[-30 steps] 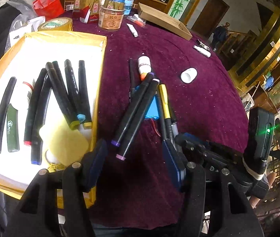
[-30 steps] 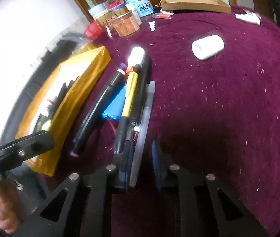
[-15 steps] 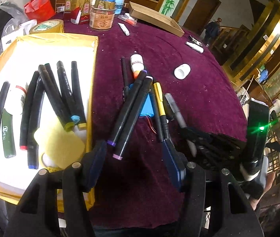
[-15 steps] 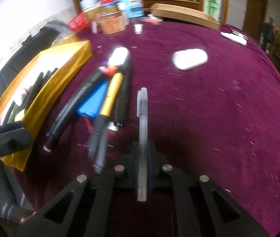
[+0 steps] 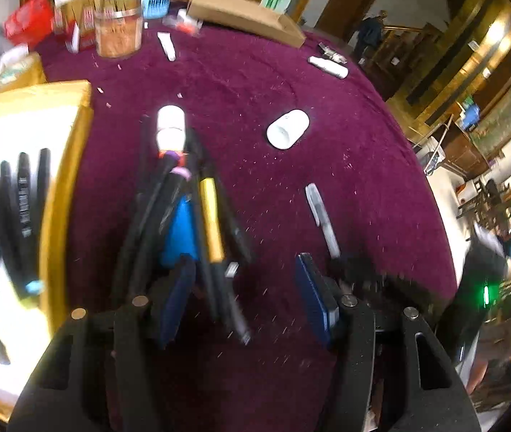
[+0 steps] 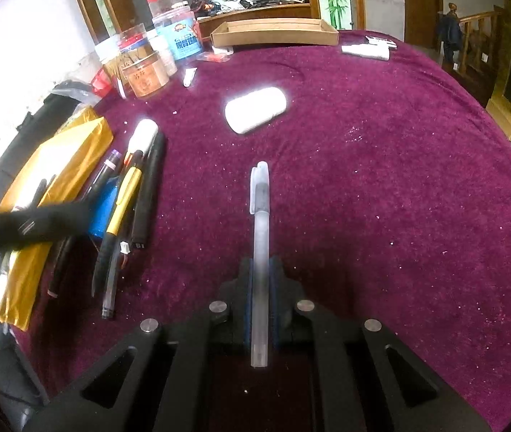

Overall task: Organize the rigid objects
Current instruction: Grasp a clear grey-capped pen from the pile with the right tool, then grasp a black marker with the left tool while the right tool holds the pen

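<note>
My right gripper (image 6: 260, 273) is shut on a frosted grey pen (image 6: 260, 208), which sticks forward over the purple cloth, apart from the pile. From the left wrist the same pen (image 5: 322, 216) shows to the right. A pile of loose pens (image 5: 183, 208) lies beside the yellow tray (image 5: 64, 180): black markers, a yellow pen (image 5: 212, 216), a blue flat piece (image 5: 179, 230) and a white-capped marker (image 5: 170, 126). My left gripper (image 5: 244, 280) hangs open over the pile's near end, with pen tips between its jaws and no grip. Several black markers lie in the tray.
A white cylinder (image 6: 255, 109) lies on the cloth beyond the pen. Jars (image 6: 145, 75), a cardboard tray (image 6: 273, 32) and a white tube (image 6: 365, 50) stand along the far edge. The table's rim curves down on the right. People are in the room behind.
My right gripper has shut on the frosted pen and drawn it right, out of the pile. My left gripper has slid right, from the tray's edge to over the pile.
</note>
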The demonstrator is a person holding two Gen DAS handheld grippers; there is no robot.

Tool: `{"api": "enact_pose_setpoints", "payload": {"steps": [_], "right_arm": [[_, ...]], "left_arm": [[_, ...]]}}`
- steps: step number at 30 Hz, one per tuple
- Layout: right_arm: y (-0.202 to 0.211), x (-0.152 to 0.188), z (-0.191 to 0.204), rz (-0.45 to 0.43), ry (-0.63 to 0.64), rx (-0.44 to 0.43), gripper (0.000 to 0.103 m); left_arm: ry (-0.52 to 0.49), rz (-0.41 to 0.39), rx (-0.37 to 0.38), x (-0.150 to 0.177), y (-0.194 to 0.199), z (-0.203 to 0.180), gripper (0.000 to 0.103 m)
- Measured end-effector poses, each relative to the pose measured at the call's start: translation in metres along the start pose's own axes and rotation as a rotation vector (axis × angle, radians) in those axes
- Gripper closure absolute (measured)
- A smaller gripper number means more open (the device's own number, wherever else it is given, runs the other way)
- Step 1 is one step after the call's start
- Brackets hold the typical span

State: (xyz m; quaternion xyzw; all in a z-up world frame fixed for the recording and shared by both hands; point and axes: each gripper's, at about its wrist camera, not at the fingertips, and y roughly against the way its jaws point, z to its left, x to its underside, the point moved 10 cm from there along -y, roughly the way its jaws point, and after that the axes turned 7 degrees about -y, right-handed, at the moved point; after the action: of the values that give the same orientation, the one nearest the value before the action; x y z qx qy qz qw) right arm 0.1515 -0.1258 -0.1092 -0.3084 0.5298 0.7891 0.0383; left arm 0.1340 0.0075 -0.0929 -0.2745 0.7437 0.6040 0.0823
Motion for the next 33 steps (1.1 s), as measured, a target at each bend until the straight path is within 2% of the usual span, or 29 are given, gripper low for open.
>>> {"api": "enact_pose_setpoints", "payload": {"steps": [2, 3, 8, 12, 20, 26, 29, 31, 33], "right_arm": [[-0.001, -0.001, -0.001, 0.004, -0.017, -0.023, 0.096], [-0.001, -0.001, -0.002, 0.005, -0.02, -0.029, 0.096], [-0.001, 0.001, 0.003, 0.009, 0.001, -0.049, 0.096], [0.0, 0.002, 0.004, 0.008, 0.003, -0.06, 0.096], [0.0, 0.002, 0.001, 0.008, -0.011, -0.058, 0.096], [0.001, 0.001, 0.001, 0.0, -0.015, -0.057, 0.096], [0.003, 0.001, 0.0, -0.004, -0.029, -0.067, 0.096], [0.003, 0.001, -0.002, 0.0, -0.041, -0.076, 0.096], [0.002, 0.002, -0.002, 0.011, -0.046, -0.084, 0.096]], "left_arm": [[0.029, 0.02, 0.015, -0.011, -0.011, -0.002, 0.051], [0.046, 0.037, -0.007, -0.015, -0.017, -0.001, 0.055], [0.061, 0.102, -0.098, -0.02, -0.041, 0.005, 0.057], [0.056, 0.136, -0.13, -0.021, -0.056, 0.004, 0.062], [0.06, 0.17, -0.108, -0.017, -0.061, 0.002, 0.064], [0.028, 0.077, -0.087, -0.033, -0.033, -0.01, 0.063], [0.012, 0.079, -0.087, -0.042, -0.044, -0.014, 0.064], [0.008, 0.105, -0.11, -0.047, -0.061, -0.012, 0.065], [0.0, 0.087, -0.147, -0.055, -0.067, -0.01, 0.069]]}}
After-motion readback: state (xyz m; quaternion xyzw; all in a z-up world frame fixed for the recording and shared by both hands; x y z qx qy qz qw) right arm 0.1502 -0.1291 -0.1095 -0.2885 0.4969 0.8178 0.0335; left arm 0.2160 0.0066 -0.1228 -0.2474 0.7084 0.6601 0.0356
